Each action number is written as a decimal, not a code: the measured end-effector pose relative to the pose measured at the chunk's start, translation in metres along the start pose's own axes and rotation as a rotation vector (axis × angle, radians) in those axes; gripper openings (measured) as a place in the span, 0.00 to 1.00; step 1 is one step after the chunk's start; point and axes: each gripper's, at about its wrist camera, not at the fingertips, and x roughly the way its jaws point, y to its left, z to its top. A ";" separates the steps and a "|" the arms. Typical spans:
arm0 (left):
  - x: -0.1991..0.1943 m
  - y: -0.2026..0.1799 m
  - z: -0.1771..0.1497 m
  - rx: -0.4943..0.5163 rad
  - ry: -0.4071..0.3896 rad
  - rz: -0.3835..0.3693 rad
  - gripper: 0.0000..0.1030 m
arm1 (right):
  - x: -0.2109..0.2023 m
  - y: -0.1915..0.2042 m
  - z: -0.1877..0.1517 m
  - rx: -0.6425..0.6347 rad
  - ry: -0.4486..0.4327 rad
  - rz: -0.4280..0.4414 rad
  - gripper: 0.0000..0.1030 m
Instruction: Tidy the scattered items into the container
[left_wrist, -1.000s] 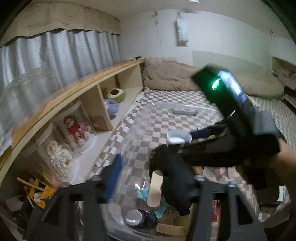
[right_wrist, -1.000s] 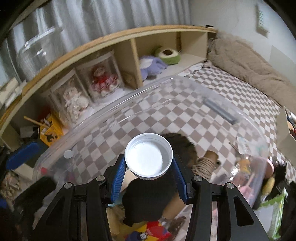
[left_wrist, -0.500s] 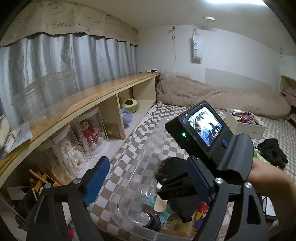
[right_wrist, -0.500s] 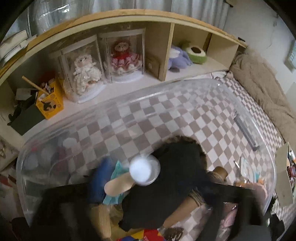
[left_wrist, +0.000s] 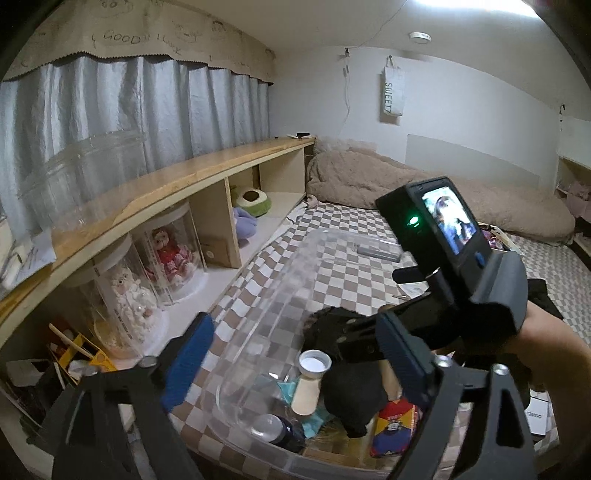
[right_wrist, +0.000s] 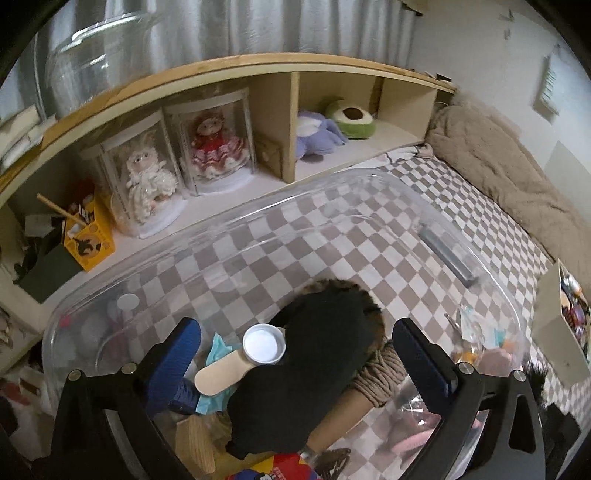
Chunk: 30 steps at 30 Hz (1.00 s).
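A clear plastic bin (right_wrist: 229, 229) lies on the checkered bed, also in the left wrist view (left_wrist: 266, 306). In it lie a white cap (right_wrist: 264, 344), resting on a black fuzzy garment (right_wrist: 314, 365), a beige insole (right_wrist: 221, 373), a rope-wound tube (right_wrist: 380, 373) and a red packet (left_wrist: 391, 424). My right gripper (right_wrist: 295, 354) is open and empty above the cap; it also shows in the left wrist view (left_wrist: 369, 332). My left gripper (left_wrist: 295, 362) is open and empty over the bin's near end.
A wooden shelf (right_wrist: 288, 122) runs along the left with two cased dolls (right_wrist: 218, 144), plush toys (right_wrist: 351, 118) and a yellow box (right_wrist: 86, 243). A beige blanket (left_wrist: 443, 188) lies at the bed's far end. A white box (right_wrist: 561, 332) stands right of the bin.
My right gripper opened and let the white cap drop into the bin onto the black garment. The left gripper rose and pulled back, tilting its view up.
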 end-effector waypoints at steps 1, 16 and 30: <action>0.000 -0.002 0.000 0.000 0.001 -0.002 0.92 | -0.002 -0.002 -0.001 0.006 -0.001 0.005 1.00; -0.017 -0.024 0.006 -0.007 -0.029 -0.053 1.00 | -0.061 -0.028 -0.022 0.051 -0.097 -0.027 1.00; -0.035 -0.036 0.006 -0.007 -0.046 -0.082 1.00 | -0.129 -0.034 -0.063 0.067 -0.178 -0.117 1.00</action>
